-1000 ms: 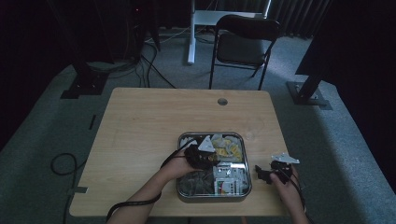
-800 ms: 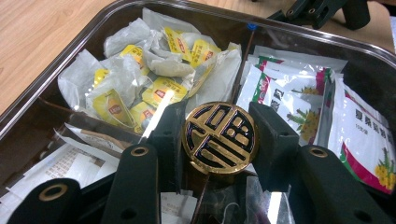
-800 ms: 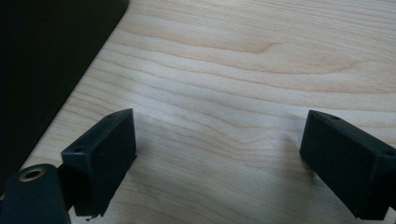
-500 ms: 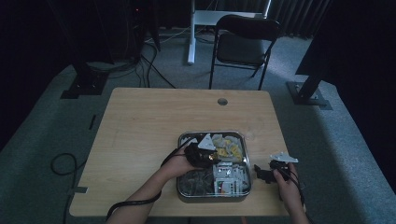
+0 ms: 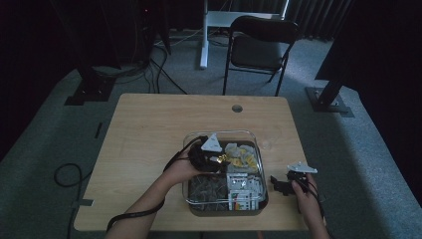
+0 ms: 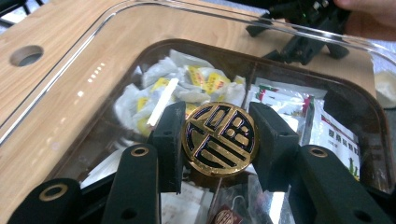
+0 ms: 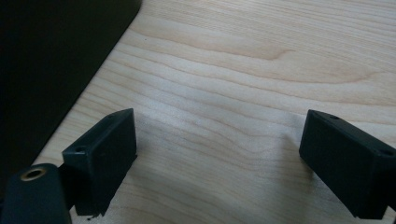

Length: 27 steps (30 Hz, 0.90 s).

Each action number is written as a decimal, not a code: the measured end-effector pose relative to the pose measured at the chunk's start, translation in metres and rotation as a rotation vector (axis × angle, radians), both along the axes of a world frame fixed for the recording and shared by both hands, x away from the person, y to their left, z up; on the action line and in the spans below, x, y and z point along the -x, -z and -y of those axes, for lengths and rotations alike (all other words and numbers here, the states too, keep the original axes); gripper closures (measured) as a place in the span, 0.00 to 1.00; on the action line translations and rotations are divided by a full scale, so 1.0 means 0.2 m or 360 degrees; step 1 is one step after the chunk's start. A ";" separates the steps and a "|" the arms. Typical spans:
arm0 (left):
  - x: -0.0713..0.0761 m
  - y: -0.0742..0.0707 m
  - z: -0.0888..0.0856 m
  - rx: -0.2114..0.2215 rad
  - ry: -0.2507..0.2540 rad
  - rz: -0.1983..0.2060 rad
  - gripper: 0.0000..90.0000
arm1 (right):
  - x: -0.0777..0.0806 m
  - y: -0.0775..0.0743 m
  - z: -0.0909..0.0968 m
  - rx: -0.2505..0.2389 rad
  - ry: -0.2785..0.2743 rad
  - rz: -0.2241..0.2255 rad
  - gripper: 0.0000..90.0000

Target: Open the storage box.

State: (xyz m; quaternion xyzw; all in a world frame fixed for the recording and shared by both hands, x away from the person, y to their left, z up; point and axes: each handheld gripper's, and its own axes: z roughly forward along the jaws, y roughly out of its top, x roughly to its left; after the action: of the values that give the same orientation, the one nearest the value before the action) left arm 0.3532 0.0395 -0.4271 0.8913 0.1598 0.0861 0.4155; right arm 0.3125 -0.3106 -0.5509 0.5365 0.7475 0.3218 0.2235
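While the left gripper (image 6: 218, 140) hangs above the tray (image 6: 116, 28), its jaws pinch the gold medallion (image 6: 219, 138).

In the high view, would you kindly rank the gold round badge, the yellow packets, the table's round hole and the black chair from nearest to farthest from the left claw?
1. Gold round badge, clamped in the left claw.
2. Yellow packets, just right of it in the tray.
3. Round hole, at the table's far edge.
4. Black chair, beyond the table.

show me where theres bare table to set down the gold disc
The table is bare left of the clear tray and behind it up to the round hole. Crowded: the tray, and the strip by the right gripper.
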 end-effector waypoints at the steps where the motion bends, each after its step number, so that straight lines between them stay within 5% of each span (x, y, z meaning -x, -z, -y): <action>1: 0.00 -0.01 -0.03 0.0007 -0.0023 0.0007 0.66 | 0.00 0.00 0.00 0.0000 0.0000 0.0000 0.12; 27: -0.06 -0.06 -0.48 -0.0025 -0.0311 0.0054 0.66 | 0.00 0.00 0.00 -0.0001 0.0001 0.0002 0.12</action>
State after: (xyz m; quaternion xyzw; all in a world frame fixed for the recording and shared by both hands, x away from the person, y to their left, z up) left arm 0.3642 0.1359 -0.4155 0.8731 0.2382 0.1426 0.4007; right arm 0.3126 -0.3105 -0.5511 0.5366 0.7470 0.3224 0.2237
